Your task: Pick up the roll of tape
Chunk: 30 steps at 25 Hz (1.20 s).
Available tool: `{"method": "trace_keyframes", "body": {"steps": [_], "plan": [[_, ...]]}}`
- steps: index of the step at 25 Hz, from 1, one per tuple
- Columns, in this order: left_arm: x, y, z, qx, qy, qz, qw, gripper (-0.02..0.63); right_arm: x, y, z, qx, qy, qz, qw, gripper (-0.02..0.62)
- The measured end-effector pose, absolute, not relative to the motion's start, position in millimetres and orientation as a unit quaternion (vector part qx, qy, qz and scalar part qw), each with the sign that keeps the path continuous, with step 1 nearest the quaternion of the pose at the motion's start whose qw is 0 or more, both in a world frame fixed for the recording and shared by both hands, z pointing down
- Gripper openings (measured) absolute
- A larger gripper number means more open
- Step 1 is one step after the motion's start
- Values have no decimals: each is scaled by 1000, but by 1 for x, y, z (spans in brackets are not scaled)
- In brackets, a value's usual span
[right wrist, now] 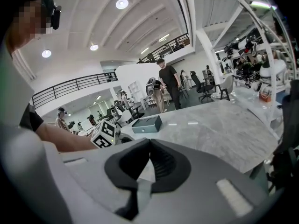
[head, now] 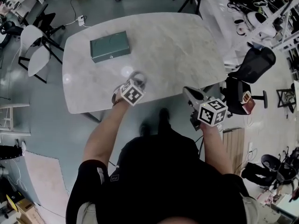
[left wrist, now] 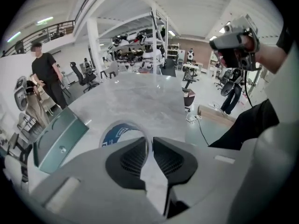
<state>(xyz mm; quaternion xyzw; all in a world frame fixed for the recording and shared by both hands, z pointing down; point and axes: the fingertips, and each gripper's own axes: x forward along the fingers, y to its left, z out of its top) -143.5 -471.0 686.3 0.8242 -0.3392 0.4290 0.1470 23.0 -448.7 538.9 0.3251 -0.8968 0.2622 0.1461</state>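
- White chairs (head: 33, 48) are standing off the left end of the table (head: 177, 45), at its 9 o'clock.
- A person (left wrist: 46, 73) in black is standing beyond the table, at 10 o'clock in the left gripper view.
- A green box (head: 110, 46) is lying flat on the table's left half, at 11 o'clock from the left gripper (head: 134, 82).
- The left gripper is pointing steeply down over the table's near edge, and its jaws are clamping the tape (left wrist: 112, 135).
- In the left gripper view the pads (left wrist: 133, 155) are pinching the roll's thin wall on its right side. The ring is sticking out at 11 o'clock from the jaws, with blue print showing inside it.
- I cannot tell whether the tape is touching the tabletop.
- The right gripper (right wrist: 149, 143) is hanging at 4 o'clock from the left one, by the table's near edge. Its jaws are meeting at the tips with nothing between them.
- A black office chair (head: 254, 64) is sitting off the table's right end, at 2 o'clock from the right gripper.
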Motion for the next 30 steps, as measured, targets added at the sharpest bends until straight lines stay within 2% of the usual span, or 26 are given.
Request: {"method": "trace_keyframes", "body": {"steps": [6,18,22,30], "plan": [[-184,-457,615,836,-393,357,134,60,-6,-443,503,311,-911,211,168,0],[-242,-427,512,836,-477,236,130,57,-40,-460,445,277,-938,159,136,0],[-228,-438,493,831,-495,225,120,57,-19,-470,437,263,-946,142,126,0],[-159,-469,439,815,-549,146,115,57,84,-497,402,265,-955,108,71,0]]}}
